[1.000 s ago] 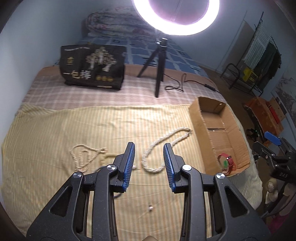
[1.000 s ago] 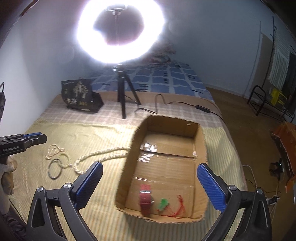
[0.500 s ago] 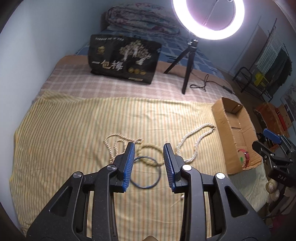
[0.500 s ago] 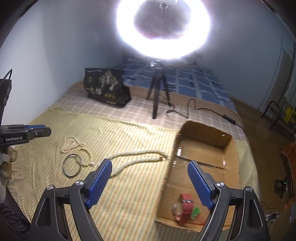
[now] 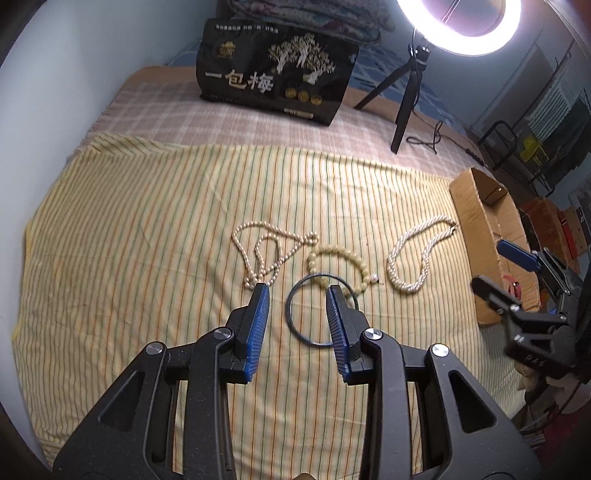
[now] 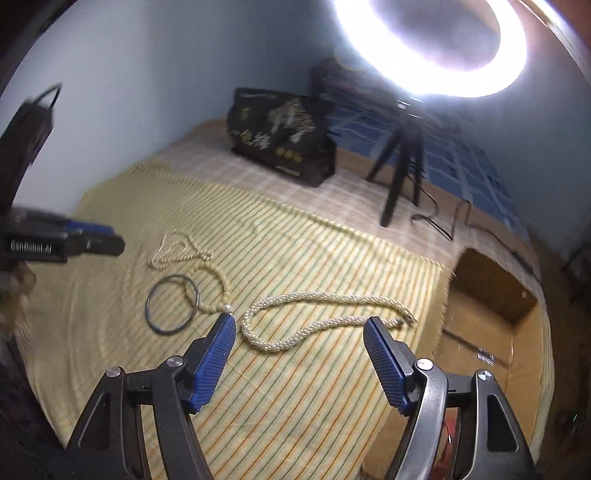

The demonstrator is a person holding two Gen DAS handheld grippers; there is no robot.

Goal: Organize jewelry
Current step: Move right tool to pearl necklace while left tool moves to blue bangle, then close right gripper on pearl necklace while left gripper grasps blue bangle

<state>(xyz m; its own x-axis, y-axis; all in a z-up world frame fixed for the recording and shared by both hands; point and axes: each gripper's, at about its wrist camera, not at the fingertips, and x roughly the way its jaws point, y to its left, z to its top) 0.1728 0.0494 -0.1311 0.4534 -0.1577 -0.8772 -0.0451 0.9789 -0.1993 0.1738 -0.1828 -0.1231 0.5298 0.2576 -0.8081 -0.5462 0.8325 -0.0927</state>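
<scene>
**Four pieces still out on the bedspread, both grippers empty**

Counting what I can see loose on the yellow striped cloth (image 5: 147, 229): four pieces. One dark thin bangle (image 5: 320, 309), one chunky pale-bead bracelet (image 5: 338, 266) that overlaps the bangle's top edge, one long thin pearl strand (image 5: 266, 251) bunched into loops just left of those, and one thick twisted pearl rope (image 5: 417, 254) off to the right, its clasp end nearly at the cardboard box (image 5: 476, 229). The rope is cream-white, braided-looking, lying in a long narrow loop. There's something red inside the box, but I can't make out what.

My left gripper (image 5: 297, 314) sits low over the bangle with its blue pads parted a modest way; the ring lies flat on the cloth between them, nothing pinched. My right gripper (image 6: 299, 332) has just been narrowing its jaws but they're wide apart, hanging over the pearl rope (image 6: 325, 314) with the pads not touching it. That view is a bit motion-blurred.

Further out: one black printed bag (image 5: 277, 70) standing on the checked blanket, and one ring light (image 5: 461, 26) on a small tripod (image 5: 406, 92).
</scene>
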